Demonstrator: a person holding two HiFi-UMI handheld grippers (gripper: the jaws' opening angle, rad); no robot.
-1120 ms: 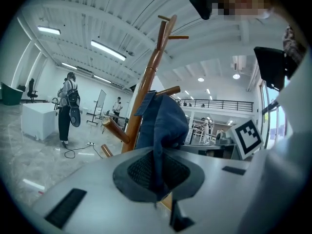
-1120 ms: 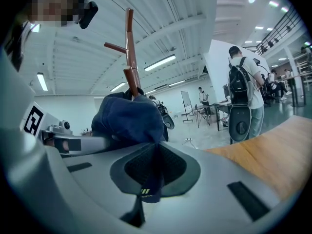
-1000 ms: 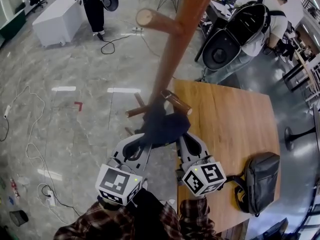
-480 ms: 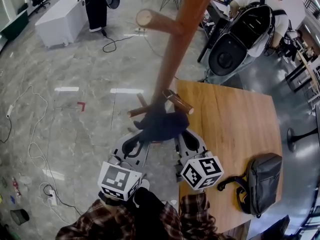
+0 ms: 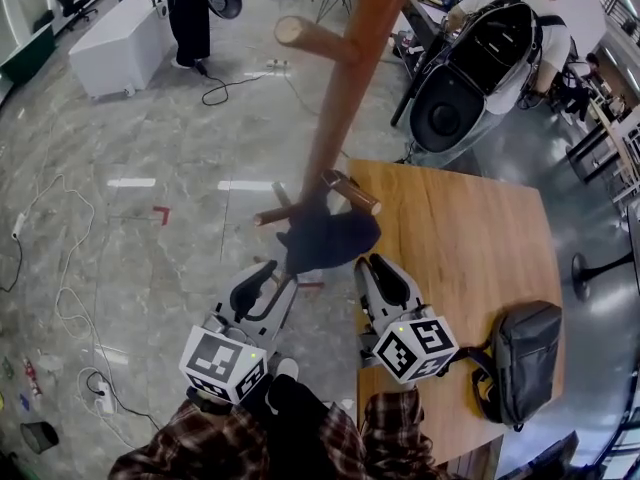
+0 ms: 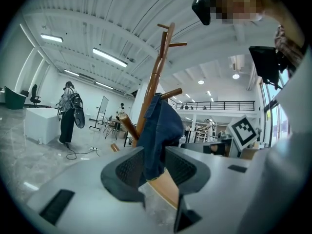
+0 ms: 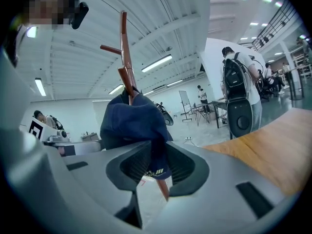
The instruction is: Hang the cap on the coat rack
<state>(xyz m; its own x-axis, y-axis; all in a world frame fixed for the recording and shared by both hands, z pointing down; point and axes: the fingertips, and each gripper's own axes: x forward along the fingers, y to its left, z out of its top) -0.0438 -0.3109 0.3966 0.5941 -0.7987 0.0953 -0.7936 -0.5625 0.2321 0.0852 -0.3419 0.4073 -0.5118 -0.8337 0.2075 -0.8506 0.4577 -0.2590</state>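
Note:
A dark blue cap (image 5: 325, 240) hangs on a low peg (image 5: 352, 193) of the wooden coat rack (image 5: 345, 98). In the head view both grippers sit just below it, apart from the fabric. My left gripper (image 5: 262, 276) is at the cap's lower left and its jaws are opening. In the left gripper view the cap (image 6: 158, 130) hangs in line with the gap of that gripper (image 6: 155, 167), free of the pads. My right gripper (image 5: 380, 268) stands open at the lower right. The cap (image 7: 131, 121) droops ahead of the right gripper (image 7: 156, 167).
A wooden table (image 5: 470, 258) lies to the right with a black bag (image 5: 525, 363) on it. A person with a backpack (image 5: 490, 48) stands behind the rack, another person (image 5: 190, 18) by a white cabinet (image 5: 120, 38). Cables (image 5: 60, 268) run over the floor at left.
Both grippers have drawn back from the cap toward me. The cap was between them a second ago and now hangs on the peg by itself.

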